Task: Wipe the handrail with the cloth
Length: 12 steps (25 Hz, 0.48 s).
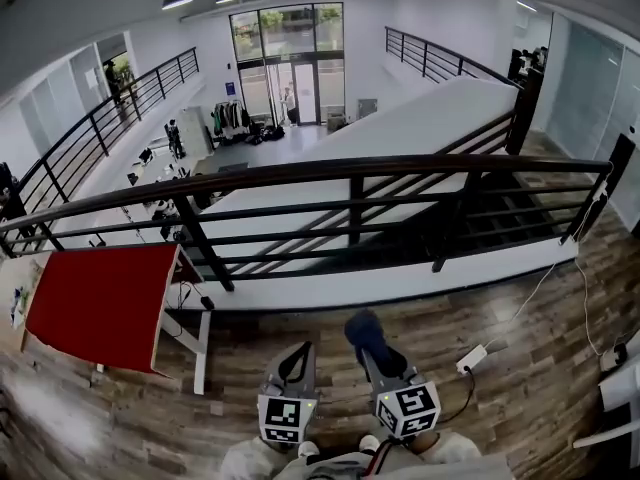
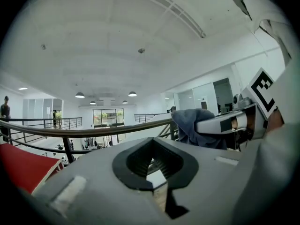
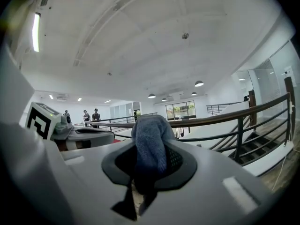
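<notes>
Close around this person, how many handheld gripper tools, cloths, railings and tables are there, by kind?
Grippers: 2 (left gripper, right gripper)
Blue cloth: 1
Handrail straight ahead: 1
Red table: 1
Total: 5

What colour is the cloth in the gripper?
Blue-grey. The cloth shows best in the right gripper view.

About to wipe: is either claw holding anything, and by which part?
Right claw pinches the cloth by one end, rest bunched beyond. Left claw holds nothing.
</notes>
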{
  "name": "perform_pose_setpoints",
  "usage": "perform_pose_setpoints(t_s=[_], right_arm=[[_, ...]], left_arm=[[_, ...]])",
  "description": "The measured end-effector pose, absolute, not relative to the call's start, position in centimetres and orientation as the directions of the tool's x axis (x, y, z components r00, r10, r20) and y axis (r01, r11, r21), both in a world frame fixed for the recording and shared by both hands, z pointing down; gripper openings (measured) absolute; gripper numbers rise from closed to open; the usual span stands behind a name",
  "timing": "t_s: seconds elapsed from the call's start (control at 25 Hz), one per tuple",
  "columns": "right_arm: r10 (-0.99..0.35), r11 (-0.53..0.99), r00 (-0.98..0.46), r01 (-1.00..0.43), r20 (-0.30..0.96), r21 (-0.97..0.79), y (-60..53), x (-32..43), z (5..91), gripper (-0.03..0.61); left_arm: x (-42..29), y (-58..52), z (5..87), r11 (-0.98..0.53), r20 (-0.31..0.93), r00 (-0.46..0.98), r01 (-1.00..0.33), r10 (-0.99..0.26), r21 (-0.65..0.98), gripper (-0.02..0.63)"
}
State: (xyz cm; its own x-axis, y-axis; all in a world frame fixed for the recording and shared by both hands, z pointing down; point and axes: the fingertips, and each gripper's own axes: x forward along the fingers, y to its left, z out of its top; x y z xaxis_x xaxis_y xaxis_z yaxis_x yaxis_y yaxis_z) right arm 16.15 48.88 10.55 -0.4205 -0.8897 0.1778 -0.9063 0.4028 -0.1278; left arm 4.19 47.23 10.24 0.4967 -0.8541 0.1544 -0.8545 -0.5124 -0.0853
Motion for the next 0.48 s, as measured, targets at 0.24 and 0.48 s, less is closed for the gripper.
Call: perform_pose_setpoints(t_s=[0.24, 0.48], right_arm=[[-0.898, 0.388, -0.408, -0.91, 0.161, -0.142, 49.6, 19.3, 10.0, 0.072], [-0.903, 0.378, -0.398, -0.915, 0.163, -0.139, 49.1, 20.5, 10.1, 0.072]], left_arm=[[8.2, 47.6, 9.4, -0.536, 0.145, 0.522, -0.839, -0.841, -0.091, 0.003], [9.6, 47.3, 9.2, -0.545, 0.135, 0.532, -0.832, -0.836, -0.101, 0.003]])
